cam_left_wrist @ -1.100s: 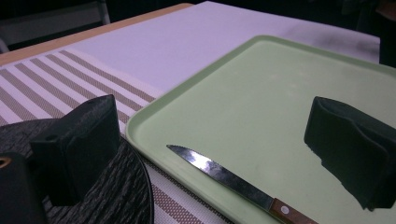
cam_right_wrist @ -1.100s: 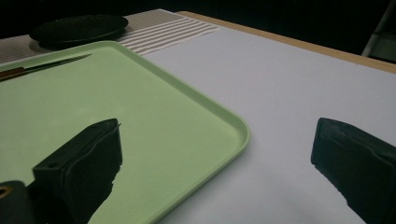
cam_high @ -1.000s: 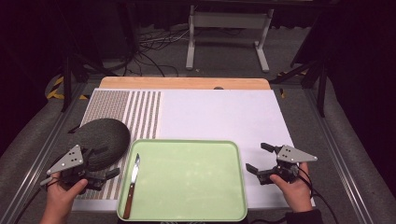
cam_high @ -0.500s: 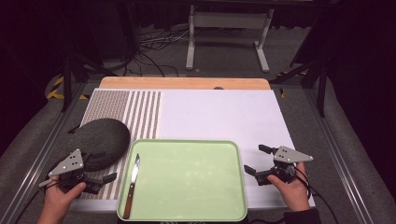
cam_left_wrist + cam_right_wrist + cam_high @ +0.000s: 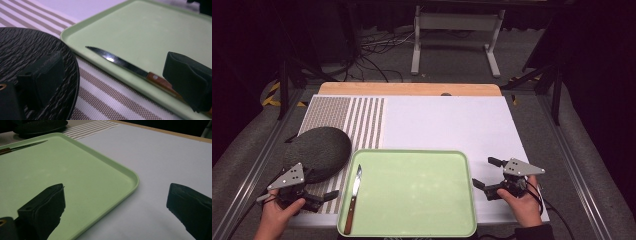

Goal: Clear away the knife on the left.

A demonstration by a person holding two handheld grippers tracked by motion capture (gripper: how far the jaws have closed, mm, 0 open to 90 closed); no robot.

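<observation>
A pale green tray (image 5: 412, 155) lies at the table's near middle. A serrated knife (image 5: 353, 197) with a wooden handle rests along its left inside edge, blade pointing away; the blade (image 5: 117, 60) crosses the left gripper view. A dark round plate (image 5: 319, 150) sits just left of the tray. My left gripper (image 5: 323, 187) is open at the near left, between plate (image 5: 30, 50) and tray (image 5: 150, 30), holding nothing. My right gripper (image 5: 484, 172) is open just off the tray's right rim (image 5: 130, 173), one jaw over the tray and one over the white mat.
A striped placemat (image 5: 347, 117) lies under the plate at the left. A white mat (image 5: 447, 122) covers the rest of the table, with a wooden strip (image 5: 412, 89) at the far edge. Cables and a stand's legs lie on the floor beyond.
Both hands have drawn slightly back toward the near edge of the table. Knife, plate and tray have not moved.
</observation>
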